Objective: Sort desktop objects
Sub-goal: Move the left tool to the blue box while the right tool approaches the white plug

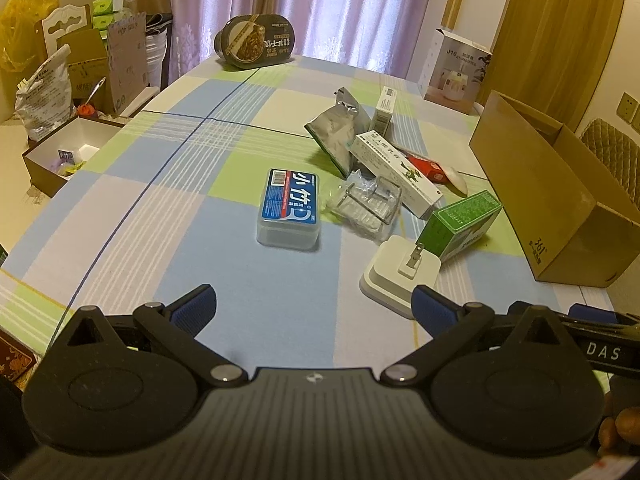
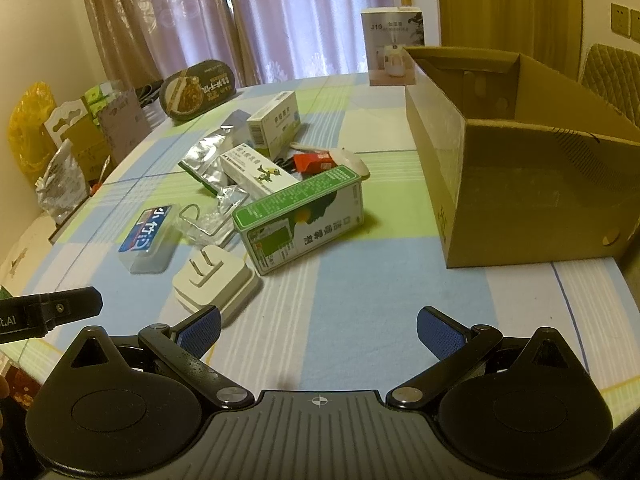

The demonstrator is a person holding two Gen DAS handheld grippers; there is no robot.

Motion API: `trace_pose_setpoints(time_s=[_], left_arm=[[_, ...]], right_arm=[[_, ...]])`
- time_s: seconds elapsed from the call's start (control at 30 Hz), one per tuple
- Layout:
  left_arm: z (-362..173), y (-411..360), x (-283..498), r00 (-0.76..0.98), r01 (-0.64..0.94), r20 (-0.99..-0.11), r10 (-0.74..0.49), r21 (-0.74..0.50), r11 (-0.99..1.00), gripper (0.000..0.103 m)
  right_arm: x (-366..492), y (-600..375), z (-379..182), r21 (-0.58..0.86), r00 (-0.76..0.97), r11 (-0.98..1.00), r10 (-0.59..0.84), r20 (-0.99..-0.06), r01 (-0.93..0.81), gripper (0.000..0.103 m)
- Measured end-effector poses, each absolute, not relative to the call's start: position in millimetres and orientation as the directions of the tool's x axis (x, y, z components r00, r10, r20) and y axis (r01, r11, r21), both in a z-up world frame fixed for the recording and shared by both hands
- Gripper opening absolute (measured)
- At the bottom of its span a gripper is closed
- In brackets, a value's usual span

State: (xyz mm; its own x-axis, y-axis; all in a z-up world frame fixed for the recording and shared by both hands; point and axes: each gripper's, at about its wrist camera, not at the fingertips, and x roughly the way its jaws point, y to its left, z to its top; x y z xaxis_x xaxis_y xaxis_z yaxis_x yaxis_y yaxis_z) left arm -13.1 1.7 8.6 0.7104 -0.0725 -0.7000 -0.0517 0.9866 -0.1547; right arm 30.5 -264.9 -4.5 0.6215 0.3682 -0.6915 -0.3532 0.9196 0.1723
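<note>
A loose pile lies on the checked tablecloth: a blue-labelled plastic case [image 1: 289, 208] [image 2: 147, 237], a clear plastic holder [image 1: 366, 204] [image 2: 208, 220], a white plug adapter [image 1: 400, 274] [image 2: 216, 280], a green box [image 1: 464, 220] [image 2: 302, 218], a long white carton [image 1: 396, 170] [image 2: 258, 174], a silver pouch [image 1: 336, 132] [image 2: 208, 156] and a small red pack [image 1: 426, 168] [image 2: 314, 162]. My left gripper [image 1: 314, 312] hovers open just short of the case and adapter. My right gripper [image 2: 318, 334] stands open over bare cloth, below the green box. An open cardboard box [image 1: 560, 200] [image 2: 520, 184] stands at the right.
A dark oval food tub [image 1: 256, 42] [image 2: 196, 90] and a white humidifier box [image 1: 454, 68] [image 2: 394, 46] stand at the table's far edge. Bags and cartons [image 1: 80, 80] crowd the floor left of the table. A quilted chair back [image 2: 612, 76] sits behind the cardboard box.
</note>
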Motion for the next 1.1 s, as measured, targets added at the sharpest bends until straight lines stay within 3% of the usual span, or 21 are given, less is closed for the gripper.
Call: trace_pose_setpoints(time_s=[0.17,0.37,0.53,0.97,1.03,1.1], left_arm=[[8,3,-12,0.709,-0.052,-0.7,-0.08,-0.164,0.985,0.102],[13,11,-6,0.721,-0.05,-0.688,-0.084,-0.173,0.984,0.102],[15,18,9,0.728,-0.028,-0.681,-0.079,-0.144,0.989,0.102],[2,48,65,0.684,0.163,-0.708,-0.175,-0.086,0.983,0.102],[-3,52,74,0.677,0.174,-0.712,-0.186,-0.09,0.981,0.102],[-8,53,83,0.668,0.189,-0.716,-0.203,-0.101,0.977,0.101]], right_arm=[[27,-260,-2,0.163,0.619,0.907,0.388,-0.682,-0.389,0.101],[15,-241,4,0.021,0.654,0.875,0.377,-0.655,-0.483,0.101],[13,-236,8,0.05,0.665,0.852,0.442,-0.603,-0.521,0.101],[31,-187,-10,-0.016,0.556,0.728,0.508,-0.657,-0.685,0.101],[37,-185,-17,0.01,0.536,0.729,0.512,-0.672,-0.684,0.099],[43,-183,-23,0.021,0.516,0.725,0.511,-0.688,-0.689,0.084]])
